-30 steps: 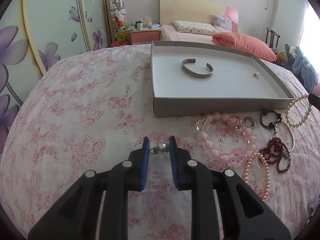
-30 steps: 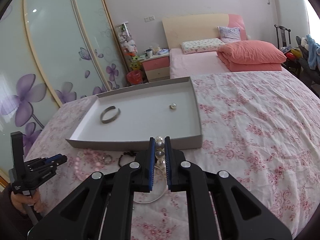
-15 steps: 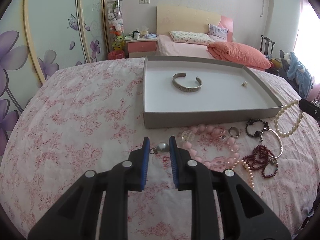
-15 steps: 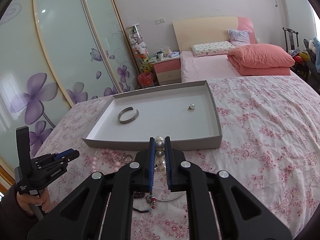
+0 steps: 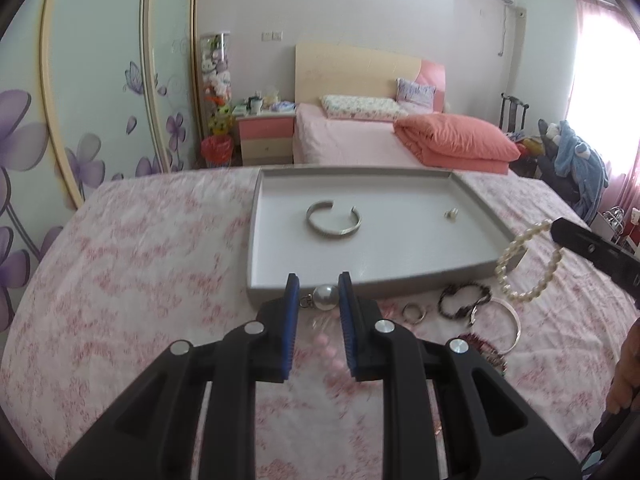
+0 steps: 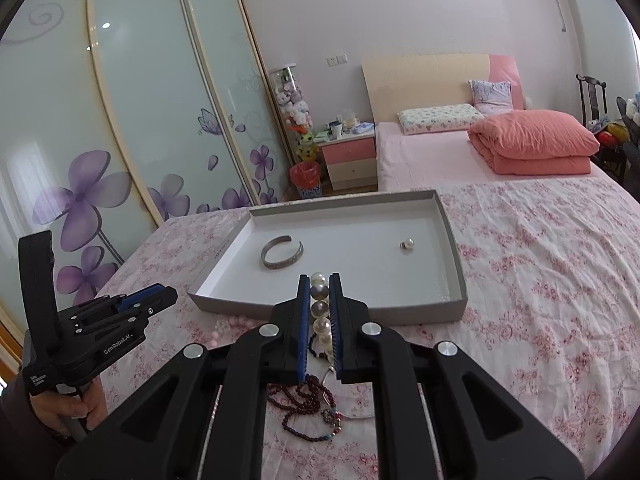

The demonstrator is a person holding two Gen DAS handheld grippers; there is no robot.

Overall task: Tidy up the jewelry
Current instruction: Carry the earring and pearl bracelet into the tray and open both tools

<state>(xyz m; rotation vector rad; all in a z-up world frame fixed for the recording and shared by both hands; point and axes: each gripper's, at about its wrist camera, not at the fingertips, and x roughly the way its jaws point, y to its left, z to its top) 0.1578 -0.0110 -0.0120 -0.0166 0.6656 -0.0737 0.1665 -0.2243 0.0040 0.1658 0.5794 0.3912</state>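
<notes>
— Both hands have lifted since a second ago; my left gripper (image 5: 319, 295), frame centre, still pinches the round grey pearl earring (image 5: 325, 298) before the shallow grey cardboard tray (image 5: 256, 236).

— Right view?

— My right gripper (image 6: 319, 300) clamps the white pearl bracelet (image 6: 320, 308), low centre, over the tray's near wall (image 6: 420, 314).

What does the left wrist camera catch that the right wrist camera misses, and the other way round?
Only the left wrist view shows the single pearl earring pinched in the left hand-held gripper, plus a small ring and a thin bangle on the bedspread.

Only the right wrist view shows the pearl strand up close, clamped between the right hand-held gripper pads, and the dark red bead necklace clearly.

Both show the grey tray holding a silver cuff bracelet and a small pearl piece.
</notes>
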